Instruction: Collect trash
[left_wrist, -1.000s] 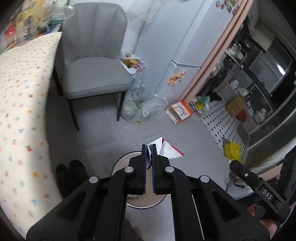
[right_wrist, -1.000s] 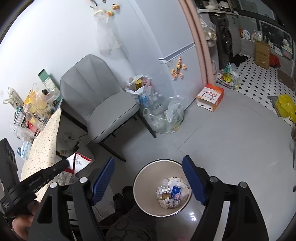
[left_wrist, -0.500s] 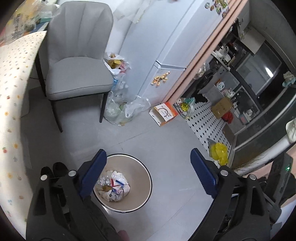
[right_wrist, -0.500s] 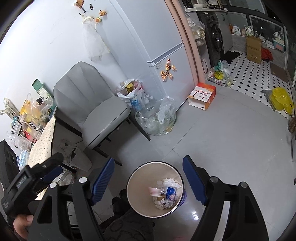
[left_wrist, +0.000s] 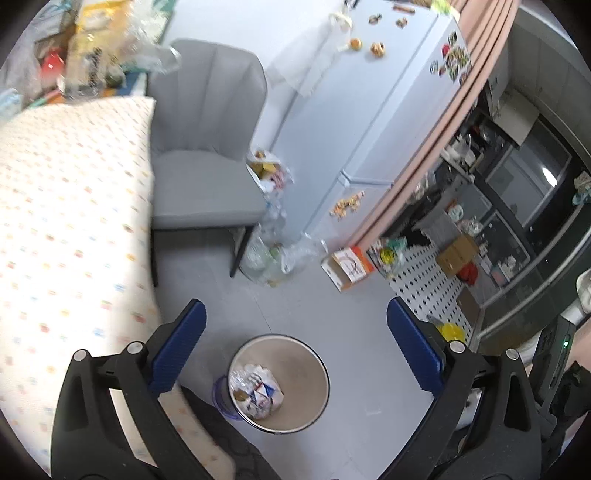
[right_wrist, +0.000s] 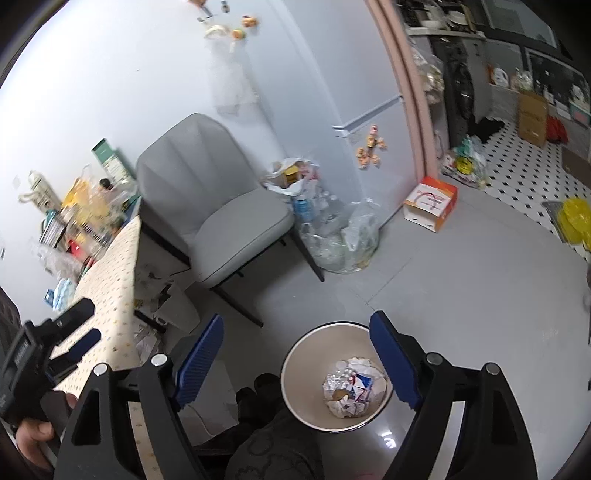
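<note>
Trash (left_wrist: 256, 391) lies crumpled at the bottom of the round bin (left_wrist: 321, 365) on the grey floor, foil and a red-white-blue wrapper among it. My left hand-held gripper (left_wrist: 295, 345) hangs above the bin; its jaws have just been opening and stand spread wide with nothing between them. My right hand-held gripper (right_wrist: 297, 356) is likewise spread, empty, tilted down over the bin. Desk (left_wrist: 66, 221) at left, grey chair (left_wrist: 207, 155) behind.

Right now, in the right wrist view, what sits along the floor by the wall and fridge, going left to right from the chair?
Grey chair → white bag of trash → clear bag of bottles → orange and white box → yellow object at the right edge.
</note>
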